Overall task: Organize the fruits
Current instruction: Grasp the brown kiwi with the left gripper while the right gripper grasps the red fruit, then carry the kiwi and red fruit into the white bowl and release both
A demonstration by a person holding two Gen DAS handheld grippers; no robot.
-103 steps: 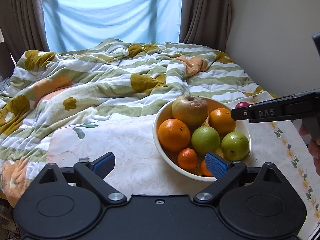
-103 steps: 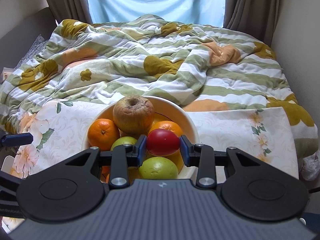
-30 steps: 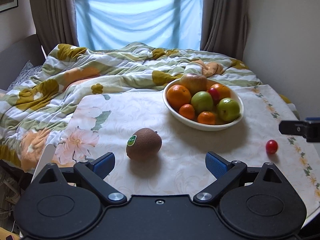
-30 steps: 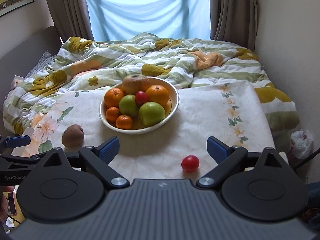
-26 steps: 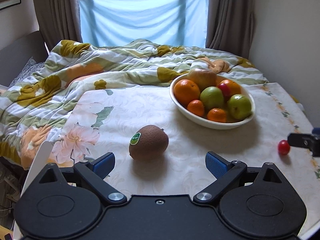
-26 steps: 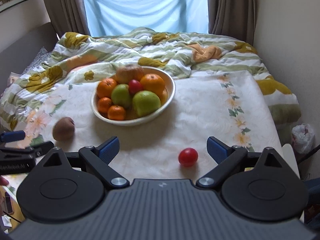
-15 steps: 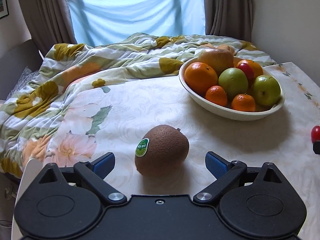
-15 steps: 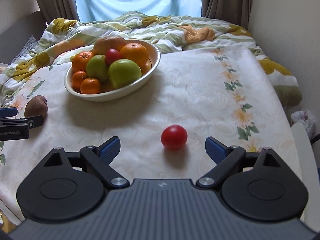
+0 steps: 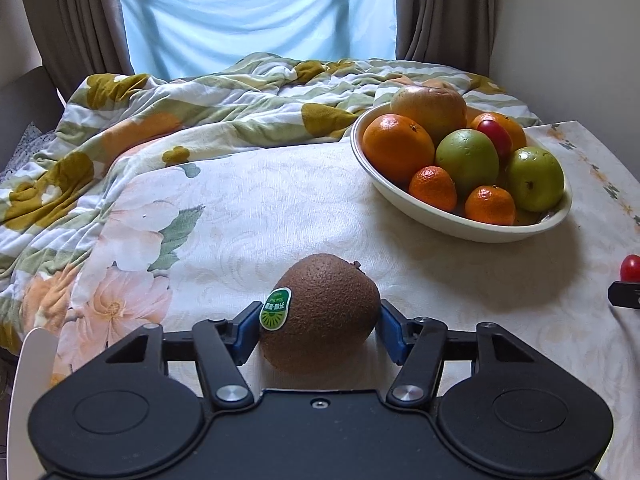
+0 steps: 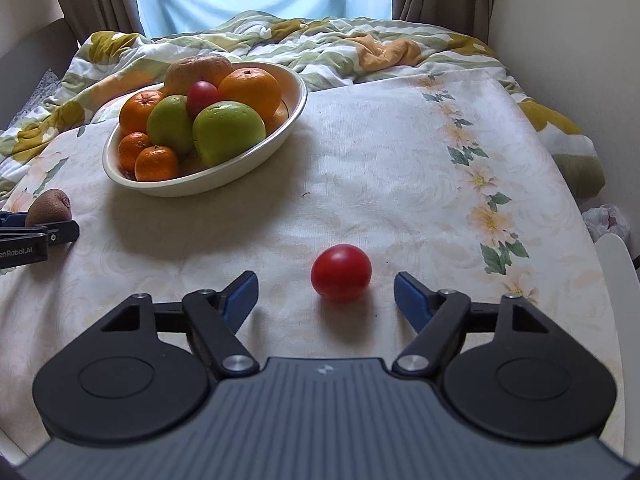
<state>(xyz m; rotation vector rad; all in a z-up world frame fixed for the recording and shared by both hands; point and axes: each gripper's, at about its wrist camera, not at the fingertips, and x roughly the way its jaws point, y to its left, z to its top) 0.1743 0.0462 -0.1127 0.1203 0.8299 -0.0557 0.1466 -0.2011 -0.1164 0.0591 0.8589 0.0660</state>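
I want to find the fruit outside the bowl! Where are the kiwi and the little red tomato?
kiwi [image 9: 324,316], left wrist view, brown skin beside its sticker.
red tomato [image 10: 341,278], right wrist view, middle of its skin.

Both wrist cameras look down and forward along their tools, low over the tabletop [image 9: 280,208], facing the window; both views share the fruit bowl [image 9: 452,220] [image 10: 168,189], kiwi [image 9: 324,314] [image 10: 50,207] and tomato [image 10: 341,278] [image 9: 631,267].
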